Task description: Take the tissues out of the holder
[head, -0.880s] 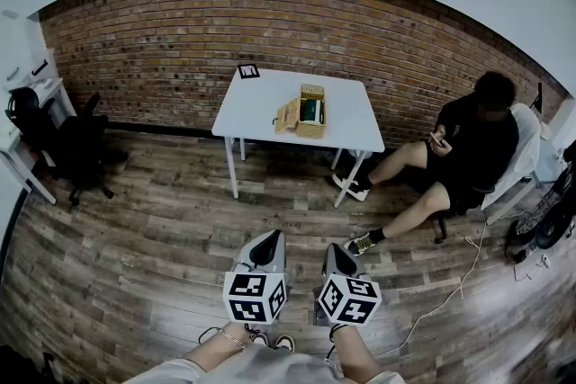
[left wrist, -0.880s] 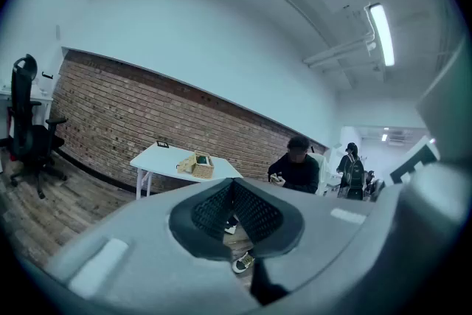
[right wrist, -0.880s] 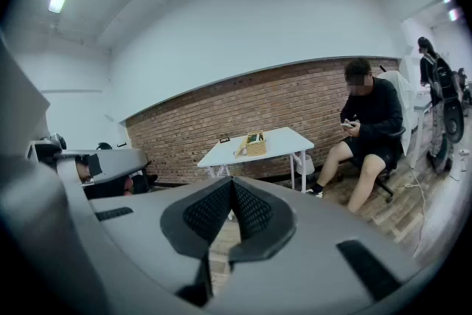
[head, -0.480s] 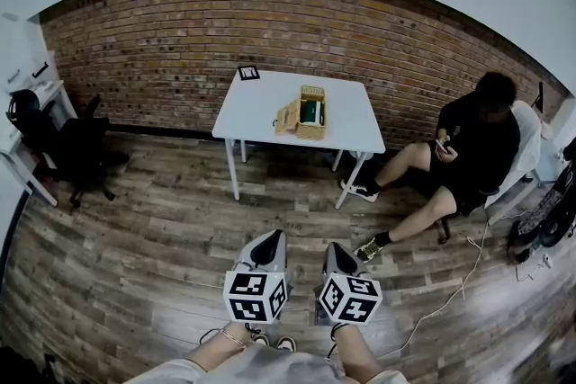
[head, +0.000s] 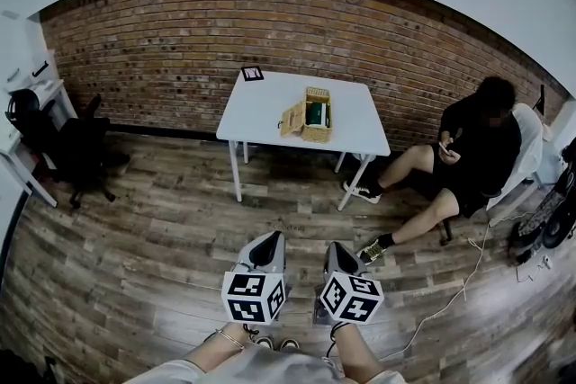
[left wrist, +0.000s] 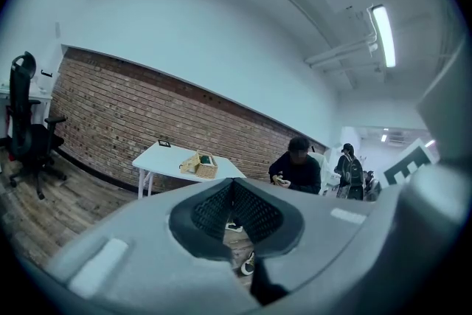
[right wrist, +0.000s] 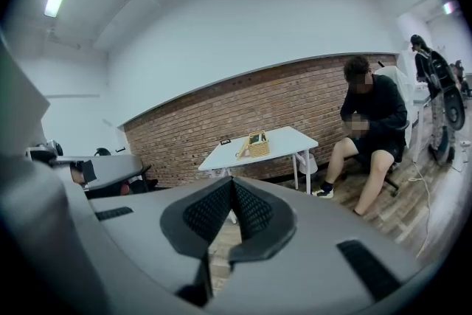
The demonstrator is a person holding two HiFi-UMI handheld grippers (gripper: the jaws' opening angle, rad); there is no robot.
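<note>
A woven wicker holder [head: 310, 115] with its lid swung open to the left and a dark green tissue pack inside stands on a white table [head: 261, 112] by the brick wall, far ahead of me. The same holder [left wrist: 199, 165] shows small in the left gripper view, and the holder [right wrist: 255, 145] also appears in the right gripper view. My left gripper [head: 267, 250] and right gripper [head: 338, 256] hang side by side low over the floor, well short of the table. Both are shut with nothing between their jaws.
A person [head: 468, 148] sits on a chair right of the table, legs stretched toward the floor between us. A black office chair [head: 67, 148] and a white desk [head: 27, 117] stand at the left. A cable [head: 450, 292] trails over the wooden floor at the right.
The view has shifted slightly, so the table and holder sit a little further right. The seated person has drawn a leg back. Both grippers stay shut and together.
</note>
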